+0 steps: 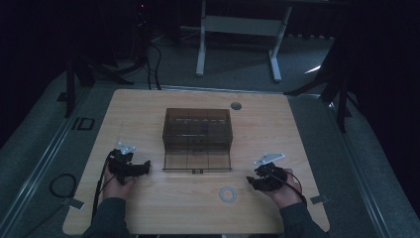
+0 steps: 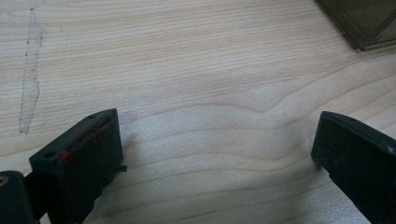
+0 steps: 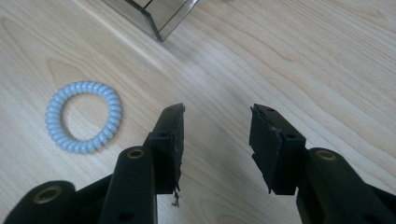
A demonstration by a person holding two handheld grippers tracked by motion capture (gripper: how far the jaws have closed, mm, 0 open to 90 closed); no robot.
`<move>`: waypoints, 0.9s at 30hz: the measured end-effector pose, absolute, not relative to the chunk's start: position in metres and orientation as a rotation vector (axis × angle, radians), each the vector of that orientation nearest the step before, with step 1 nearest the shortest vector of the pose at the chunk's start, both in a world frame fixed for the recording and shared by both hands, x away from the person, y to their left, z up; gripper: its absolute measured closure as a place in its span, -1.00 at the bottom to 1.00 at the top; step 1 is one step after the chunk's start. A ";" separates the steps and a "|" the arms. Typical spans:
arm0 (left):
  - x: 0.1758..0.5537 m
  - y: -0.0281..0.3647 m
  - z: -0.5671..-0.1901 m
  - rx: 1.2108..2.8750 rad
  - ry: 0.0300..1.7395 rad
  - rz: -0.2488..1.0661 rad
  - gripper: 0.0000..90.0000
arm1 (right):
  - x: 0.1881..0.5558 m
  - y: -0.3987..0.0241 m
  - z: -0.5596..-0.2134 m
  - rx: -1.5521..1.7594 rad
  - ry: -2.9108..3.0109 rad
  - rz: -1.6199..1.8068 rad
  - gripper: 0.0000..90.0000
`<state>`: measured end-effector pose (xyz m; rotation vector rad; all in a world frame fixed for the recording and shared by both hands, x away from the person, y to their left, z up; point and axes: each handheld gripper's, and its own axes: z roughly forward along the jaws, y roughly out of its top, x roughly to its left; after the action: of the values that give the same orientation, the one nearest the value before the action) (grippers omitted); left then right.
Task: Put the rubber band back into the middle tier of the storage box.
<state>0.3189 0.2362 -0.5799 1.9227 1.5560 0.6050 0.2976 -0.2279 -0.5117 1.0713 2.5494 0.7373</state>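
Pale-blue coil hair tie [image 3: 83, 117] looks light and springy; I'd pinch one side, right gripper [image 3: 217, 140] and left gripper [image 2: 217, 154] both spread, empty.

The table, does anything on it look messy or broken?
Mostly tidy. The wooden table has a pale scuffed streak on its surface, seen in the left gripper view. In the right gripper view, the right gripper has ragged, crumbling pads. The coil hair tie and the clear box look fine.

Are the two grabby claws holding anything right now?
No, nothing is held. The left gripper and right gripper are both open over bare table. The spiral hair tie lies untouched beside the right one.
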 end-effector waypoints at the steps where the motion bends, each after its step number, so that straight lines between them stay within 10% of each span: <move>1: 0.319 0.236 -0.580 1.924 1.556 0.604 -0.96 | 0.298 -0.227 -0.511 1.065 2.554 0.732 0.22; 27: 0.319 0.236 -0.580 1.925 1.557 0.604 -0.96 | 0.302 -0.205 -0.506 0.915 2.699 0.600 0.29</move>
<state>0.3189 0.2363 -0.5797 1.9252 1.5567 0.6035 0.3016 -0.2048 -0.5062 0.9147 2.6989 0.5998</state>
